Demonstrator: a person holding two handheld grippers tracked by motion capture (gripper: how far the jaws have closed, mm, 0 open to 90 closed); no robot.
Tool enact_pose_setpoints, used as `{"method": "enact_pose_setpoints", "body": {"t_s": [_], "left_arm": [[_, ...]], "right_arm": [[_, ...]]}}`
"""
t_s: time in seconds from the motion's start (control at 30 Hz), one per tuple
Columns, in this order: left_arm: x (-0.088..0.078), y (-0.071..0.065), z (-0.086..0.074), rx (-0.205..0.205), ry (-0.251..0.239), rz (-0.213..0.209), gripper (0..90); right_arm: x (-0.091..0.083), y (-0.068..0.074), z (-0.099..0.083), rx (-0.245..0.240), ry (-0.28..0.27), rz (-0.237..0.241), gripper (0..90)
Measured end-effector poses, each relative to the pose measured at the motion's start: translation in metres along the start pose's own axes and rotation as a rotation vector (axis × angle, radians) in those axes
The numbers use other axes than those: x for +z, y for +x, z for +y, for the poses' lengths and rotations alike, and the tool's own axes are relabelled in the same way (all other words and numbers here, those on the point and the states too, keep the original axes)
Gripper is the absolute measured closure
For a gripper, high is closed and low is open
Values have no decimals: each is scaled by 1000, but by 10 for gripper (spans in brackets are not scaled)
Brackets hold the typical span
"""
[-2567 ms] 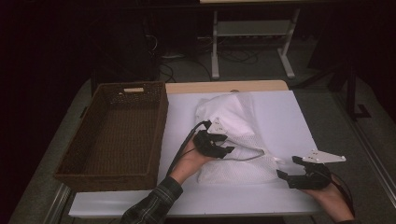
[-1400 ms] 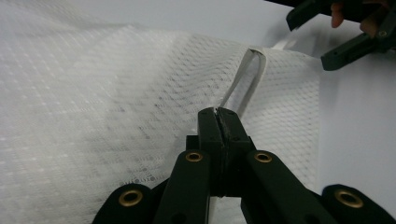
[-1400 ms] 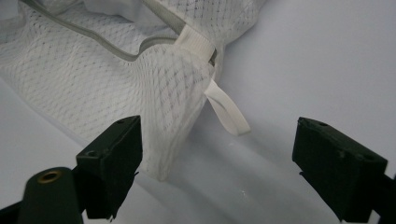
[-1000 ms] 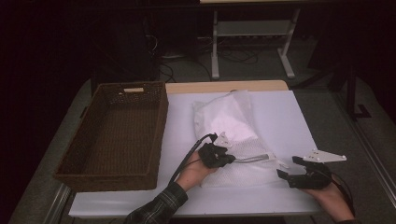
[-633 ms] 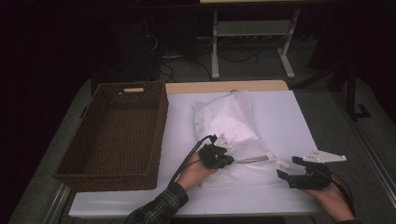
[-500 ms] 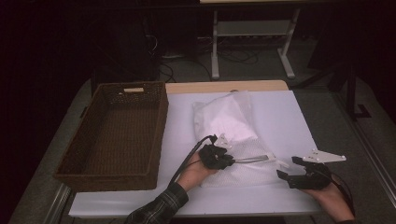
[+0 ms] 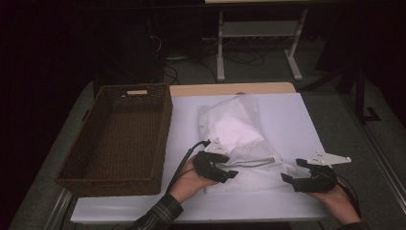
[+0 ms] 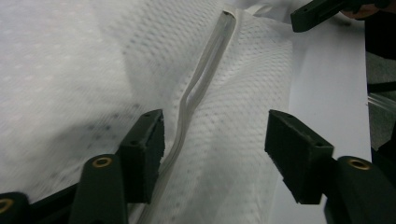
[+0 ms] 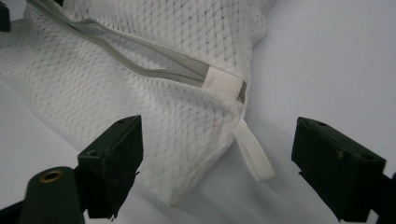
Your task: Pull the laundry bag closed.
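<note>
A white mesh laundry bag [image 7: 239, 139] lies on the white table [image 7: 287, 115], its grey zipper [image 7: 253, 163] running along the near part. My left gripper [image 7: 231, 173] sits at the zipper's left end. In the left gripper view its jaws [image 8: 215, 126] have just been opening; the zipper [image 8: 201, 88] runs between them beside the left pad [image 8: 147, 140], and neither pad presses on it. My right gripper [image 7: 289, 173] waits open at the bag's right corner. The right gripper view shows its jaws [image 9: 219, 135] spread around that corner and its white loop tab [image 9: 254, 156].
A dark wicker basket [image 7: 119, 139], with nothing in it, stands on the table's left part, close to the left forearm. A metal stand [image 7: 258, 33] rises on the floor beyond the far edge. Bare table surface lies right of the bag.
The left gripper drew the bag's near part toward the person, then opened its jaws off the zipper and shifted slightly back. The right gripper stayed in place, open.
</note>
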State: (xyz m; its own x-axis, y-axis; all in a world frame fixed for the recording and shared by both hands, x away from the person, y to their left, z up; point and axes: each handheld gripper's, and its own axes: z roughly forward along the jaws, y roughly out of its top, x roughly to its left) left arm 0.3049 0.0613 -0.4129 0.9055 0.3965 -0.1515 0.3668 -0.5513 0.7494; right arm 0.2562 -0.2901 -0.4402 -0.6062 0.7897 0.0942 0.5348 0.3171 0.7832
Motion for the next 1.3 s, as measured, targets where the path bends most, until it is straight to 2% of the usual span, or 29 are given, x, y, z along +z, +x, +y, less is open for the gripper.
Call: {"method": "enact_pose_setpoints", "body": {"t_s": [0.27, 0.33, 0.5, 0.53, 0.63, 0.7, 0.87, 0.93, 0.97, 1.03, 1.07, 1.3], "left_arm": [[-24, -1, -16, -40, -26, 49, 226], [-31, -3, -23, -51, -29, 73, 200], [-43, -8, -38, -73, -27, 110, 173], [-43, -8, -38, -73, -27, 110, 172], [-49, -13, -47, -84, -22, 132, 163], [-51, -15, -55, -111, -30, 134, 161], [-52, -21, -67, -129, -22, 152, 134], [-52, -23, -71, -142, -23, 154, 128], [-53, -23, -72, -146, -22, 156, 127], [-55, -24, -74, -152, -28, 158, 126], [-56, -24, -75, -154, -30, 158, 126], [-60, -30, -84, -171, -40, 178, 126]], "right_arm": [[4, 4, 7, -37, -7, 34, 156], [6, 6, 11, -53, -12, 52, 155], [10, 11, 19, -82, -23, 89, 155], [10, 11, 19, -82, -23, 89, 155], [12, 14, 26, -98, -27, 127, 156], [15, 17, 30, -115, -24, 149, 159], [22, 24, 38, -146, -16, 200, 183], [23, 26, 40, -151, -9, 208, 189], [27, 30, 43, -173, -4, 231, 199], [28, 33, 45, -181, 0, 239, 201], [32, 36, 48, -200, 6, 252, 209], [47, 48, 63, -232, 17, 305, 252]]}}
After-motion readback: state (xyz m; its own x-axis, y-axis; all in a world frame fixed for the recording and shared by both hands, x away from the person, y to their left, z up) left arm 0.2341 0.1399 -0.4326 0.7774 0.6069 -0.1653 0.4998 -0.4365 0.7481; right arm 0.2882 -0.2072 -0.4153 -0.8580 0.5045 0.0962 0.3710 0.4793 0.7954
